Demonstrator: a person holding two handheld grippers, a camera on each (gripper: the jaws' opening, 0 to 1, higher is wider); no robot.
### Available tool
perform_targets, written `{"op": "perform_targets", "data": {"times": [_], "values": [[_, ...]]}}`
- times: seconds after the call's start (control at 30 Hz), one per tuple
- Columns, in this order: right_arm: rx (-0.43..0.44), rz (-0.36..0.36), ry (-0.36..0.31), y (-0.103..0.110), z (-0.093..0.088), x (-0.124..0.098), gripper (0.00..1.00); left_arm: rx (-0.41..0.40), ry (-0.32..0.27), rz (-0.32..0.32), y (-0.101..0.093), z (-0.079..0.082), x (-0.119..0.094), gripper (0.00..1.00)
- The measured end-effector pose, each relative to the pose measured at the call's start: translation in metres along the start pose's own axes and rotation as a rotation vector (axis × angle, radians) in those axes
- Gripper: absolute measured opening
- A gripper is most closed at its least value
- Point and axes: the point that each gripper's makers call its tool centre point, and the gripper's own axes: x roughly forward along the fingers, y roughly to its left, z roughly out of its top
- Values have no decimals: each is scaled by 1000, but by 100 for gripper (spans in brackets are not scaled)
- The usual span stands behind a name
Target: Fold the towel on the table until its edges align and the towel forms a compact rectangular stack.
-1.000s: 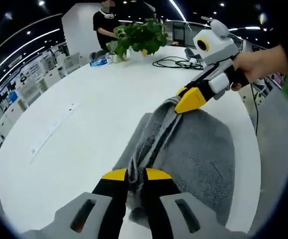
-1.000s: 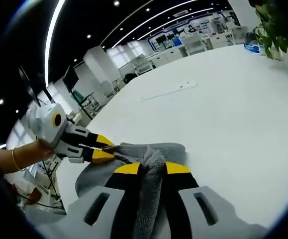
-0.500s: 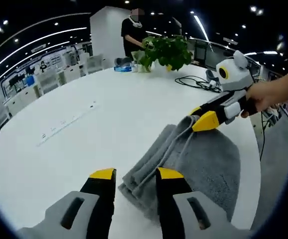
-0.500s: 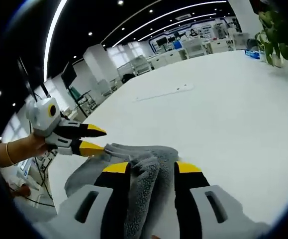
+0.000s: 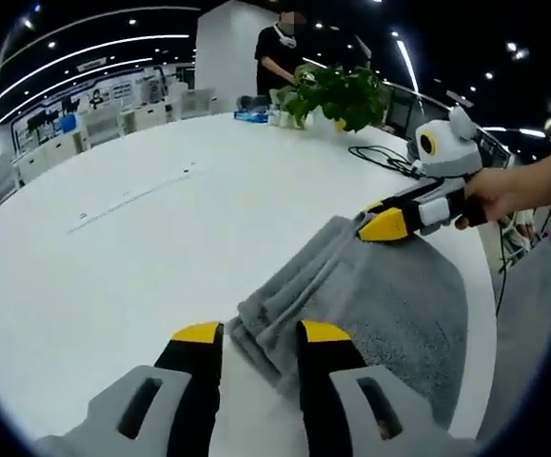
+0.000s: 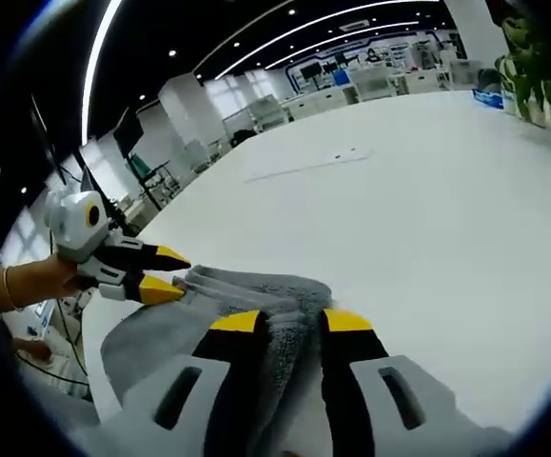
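- The grey towel lies folded on the white counter, close to the counter's curved edge, with a ridge of bunched folds along one side and a flat layer spread toward that edge.
- In the left gripper view, the left gripper has its yellow-tipped jaws spread apart; one end of the towel's ridge lies just in front of the gap between them, and nothing is pinched.
- At the ridge's other end in the same view, the right gripper, held by a hand, rests its tips at the towel's corner.
- In the right gripper view, the right gripper is likewise spread, the towel lying between and under its jaws without being clamped.
- There the left gripper shows with its jaws parted just beside the towel's far end.
- Toward the counter's far edge stand a leafy plant and a black cable; a person stands behind.
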Motion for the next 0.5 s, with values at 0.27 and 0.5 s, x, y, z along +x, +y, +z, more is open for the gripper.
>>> {"op": "perform_targets", "data": {"times": [0.27,0.5], "values": [[-16,-3,1,-6,5,13,19,7,-22,-26,-1,3,11,14],[-36,-27,3,-10,14,25,17,23,-41,-20,13,12,20,13]]}}
